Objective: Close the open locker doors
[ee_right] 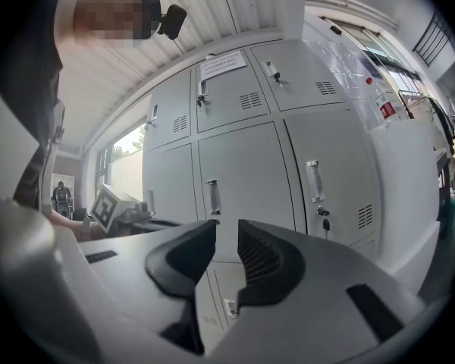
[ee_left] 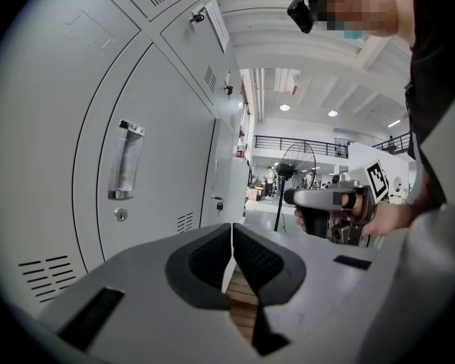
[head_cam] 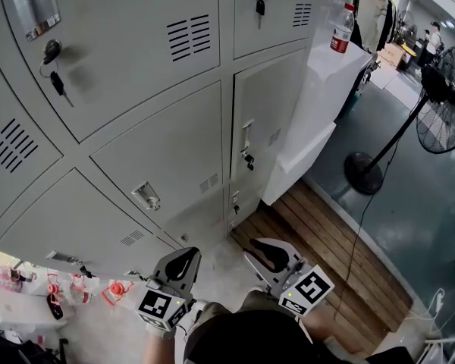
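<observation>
Left gripper (head_cam: 180,265) pressed together, right gripper (head_cam: 271,255) slightly apart — both clear of the locker doors (head_cam: 167,154).

- No word, number or brand can be read anywhere.
- A white paper notice (ee_right: 223,64) on an upper locker door (ee_right: 227,111) carries lines of print too small to read.
- The bottle (head_cam: 342,29) on the white cabinet (head_cam: 322,89) at the far right has a red label with blurred lettering.
- The left gripper (head_cam: 180,264) and right gripper (head_cam: 270,255) carry cubes (head_cam: 311,288) with black-and-white square markers, which are patterns, not letters.
</observation>
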`<state>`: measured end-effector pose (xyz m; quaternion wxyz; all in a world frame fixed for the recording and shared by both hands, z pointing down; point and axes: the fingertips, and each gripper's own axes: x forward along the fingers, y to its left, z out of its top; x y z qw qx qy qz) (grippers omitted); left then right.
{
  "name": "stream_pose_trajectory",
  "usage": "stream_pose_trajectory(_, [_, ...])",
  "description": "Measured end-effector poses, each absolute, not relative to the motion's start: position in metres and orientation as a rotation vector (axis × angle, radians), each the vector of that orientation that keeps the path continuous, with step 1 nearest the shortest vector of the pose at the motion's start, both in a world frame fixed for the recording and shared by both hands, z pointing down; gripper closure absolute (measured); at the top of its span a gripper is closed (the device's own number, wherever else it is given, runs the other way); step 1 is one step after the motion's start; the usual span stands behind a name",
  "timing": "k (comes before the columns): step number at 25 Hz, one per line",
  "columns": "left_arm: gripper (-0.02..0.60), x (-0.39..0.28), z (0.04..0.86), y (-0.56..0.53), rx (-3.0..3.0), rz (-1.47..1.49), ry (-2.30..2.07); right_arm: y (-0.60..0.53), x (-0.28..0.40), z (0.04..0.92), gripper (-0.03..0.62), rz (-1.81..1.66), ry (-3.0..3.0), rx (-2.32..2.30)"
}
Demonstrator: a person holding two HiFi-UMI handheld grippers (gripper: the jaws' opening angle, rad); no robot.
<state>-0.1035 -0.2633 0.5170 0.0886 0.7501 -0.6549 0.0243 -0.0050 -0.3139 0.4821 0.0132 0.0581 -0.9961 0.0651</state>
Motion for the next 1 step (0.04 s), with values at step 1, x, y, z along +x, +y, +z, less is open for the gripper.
stream_pose_trajectory(1, [0.572,-0.1042,0.5173,-0.2627,2.231,0.075,-1.951,-0.3135,-0.0049,0.4815,0.505,0.203,-3.104,0.181])
